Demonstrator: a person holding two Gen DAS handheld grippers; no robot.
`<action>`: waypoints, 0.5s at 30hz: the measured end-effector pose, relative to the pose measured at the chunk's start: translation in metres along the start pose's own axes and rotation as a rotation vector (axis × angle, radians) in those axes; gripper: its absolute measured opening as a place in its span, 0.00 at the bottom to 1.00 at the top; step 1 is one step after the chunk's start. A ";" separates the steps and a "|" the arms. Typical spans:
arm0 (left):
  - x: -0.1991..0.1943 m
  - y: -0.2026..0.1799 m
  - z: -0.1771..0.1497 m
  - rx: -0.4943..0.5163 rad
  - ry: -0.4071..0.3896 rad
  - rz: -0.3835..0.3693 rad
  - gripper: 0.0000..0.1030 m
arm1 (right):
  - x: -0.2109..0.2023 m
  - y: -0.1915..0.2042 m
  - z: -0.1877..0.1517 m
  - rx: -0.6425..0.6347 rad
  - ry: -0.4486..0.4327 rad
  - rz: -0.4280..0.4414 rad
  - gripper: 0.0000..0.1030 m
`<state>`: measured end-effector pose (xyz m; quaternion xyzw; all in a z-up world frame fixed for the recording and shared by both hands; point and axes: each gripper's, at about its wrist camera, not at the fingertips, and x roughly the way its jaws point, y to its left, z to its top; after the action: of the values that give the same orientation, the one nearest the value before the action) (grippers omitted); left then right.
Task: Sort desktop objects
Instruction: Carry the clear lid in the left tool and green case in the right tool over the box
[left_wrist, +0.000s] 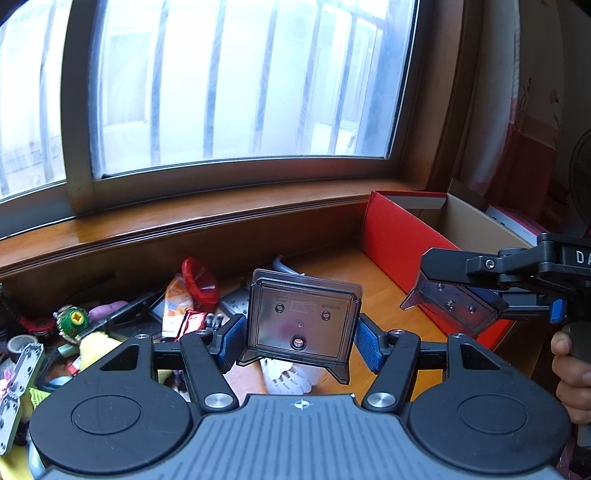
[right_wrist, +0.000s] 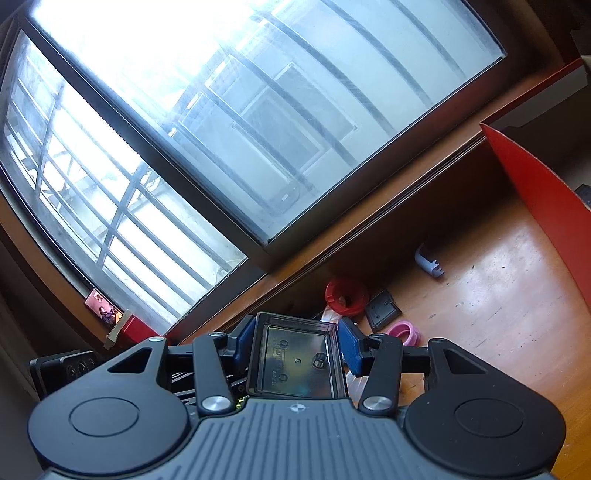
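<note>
- Grippers each carry one smoky clear plastic case half above the table: the left gripper has its jaws closed part way onto the sides of the left case half, held upright, and the right gripper has its jaws closed the same way onto the right case half.
- Seen from the left wrist view, the right gripper hangs at the right, just in front of the red box, which stands open at the far right of the table.
- Other loose objects lie in a heap at the left: a red cup, a snack packet, a green spinning toy; a white shuttlecock lies under the left case half.
- Risk, as I judge it: the case halves are smooth and thin, and the blue pads touch only narrow edges, so a tilt or a weaker squeeze can let one slip down into the heap.
- Second risk: the two grippers are near each other, so a quick swing toward the box can knock one case half against the other gripper.
- Writing: white letters "DA" show on the right gripper body, the rest is cut off; the moulded mark on the left case half is too small to read.
</note>
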<state>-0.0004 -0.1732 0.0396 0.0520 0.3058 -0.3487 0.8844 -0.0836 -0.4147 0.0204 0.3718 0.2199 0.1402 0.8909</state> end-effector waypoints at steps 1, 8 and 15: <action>0.002 -0.002 0.001 0.001 0.000 -0.001 0.61 | -0.001 -0.001 0.001 0.001 -0.003 0.000 0.49; 0.013 -0.016 0.010 0.006 0.004 -0.006 0.61 | -0.013 -0.012 0.011 0.001 -0.025 -0.004 0.49; 0.027 -0.029 0.015 0.012 0.010 -0.012 0.61 | -0.024 -0.025 0.022 0.001 -0.044 -0.013 0.49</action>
<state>0.0034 -0.2149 0.0396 0.0573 0.3084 -0.3555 0.8805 -0.0915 -0.4547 0.0230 0.3736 0.2028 0.1260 0.8963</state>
